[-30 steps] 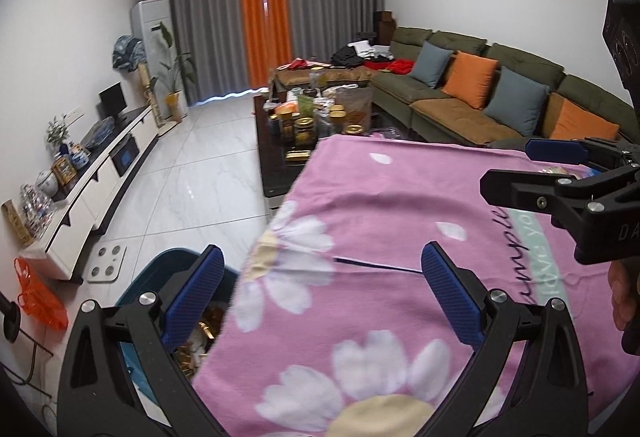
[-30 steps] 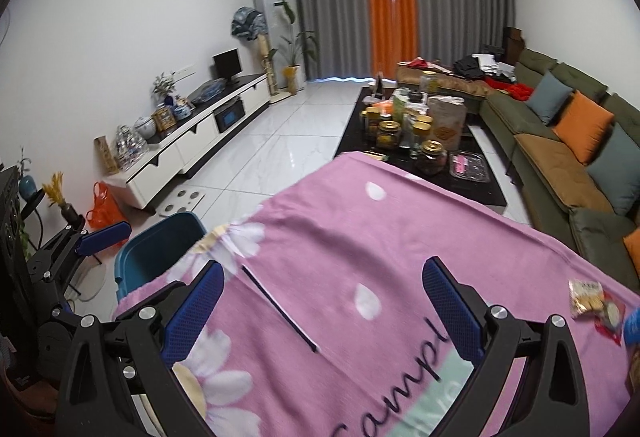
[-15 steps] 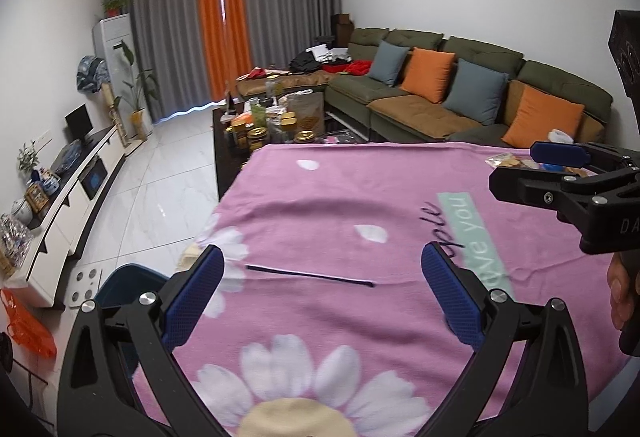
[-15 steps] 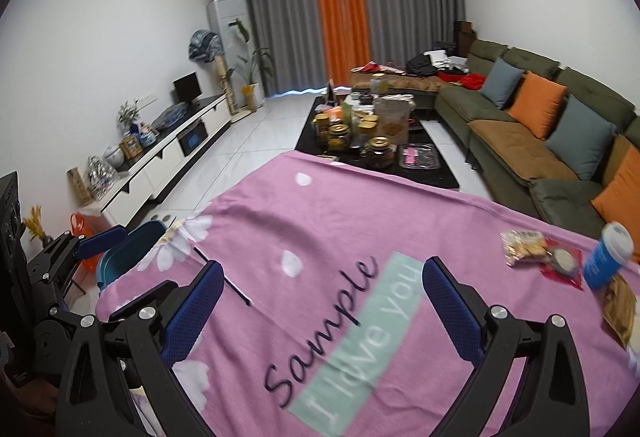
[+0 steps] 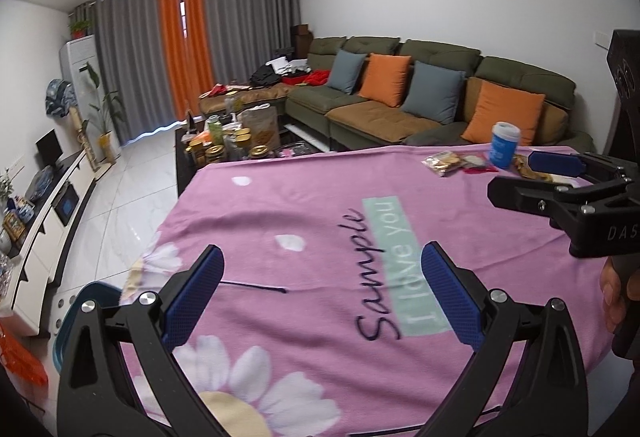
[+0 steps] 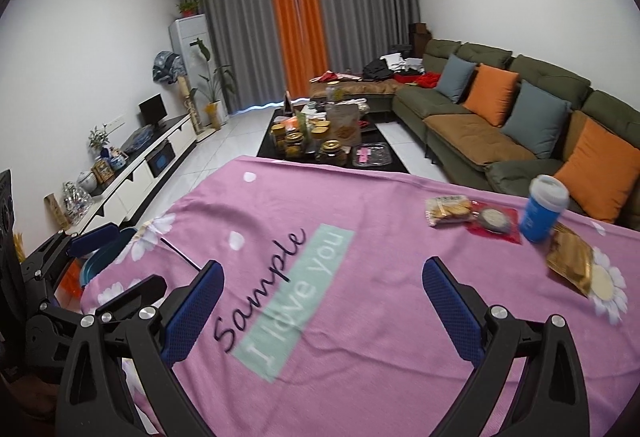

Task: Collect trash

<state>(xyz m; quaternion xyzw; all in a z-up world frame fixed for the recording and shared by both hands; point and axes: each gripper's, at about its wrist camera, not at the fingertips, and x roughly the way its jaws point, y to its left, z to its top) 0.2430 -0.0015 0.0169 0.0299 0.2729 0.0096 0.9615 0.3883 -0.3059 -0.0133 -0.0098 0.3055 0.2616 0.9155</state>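
Note:
Trash lies at the far right of the pink flowered tablecloth [image 6: 360,337]: a blue paper cup [image 6: 543,214] with a white lid, a clear cracker packet [image 6: 447,210], a red snack wrapper [image 6: 495,221] and a gold wrapper [image 6: 570,262]. The cup [image 5: 503,146] and cracker packet [image 5: 442,161] also show in the left wrist view. My right gripper [image 6: 320,311] is open and empty above the cloth, left of the trash. My left gripper [image 5: 322,295] is open and empty over the table's left part. A thin black stick [image 5: 253,286] lies on the cloth near it.
A teal bin [image 5: 86,311] stands on the floor by the table's left edge, with an orange bag [image 5: 20,361] beside it. A dark coffee table [image 6: 332,147] crowded with jars is beyond the table. A green sofa [image 6: 520,125] runs along the right wall.
Both views have swung to the right across the table. The bin has slid to the left edge and the trash at the far right has come into view. Both grippers stay open.

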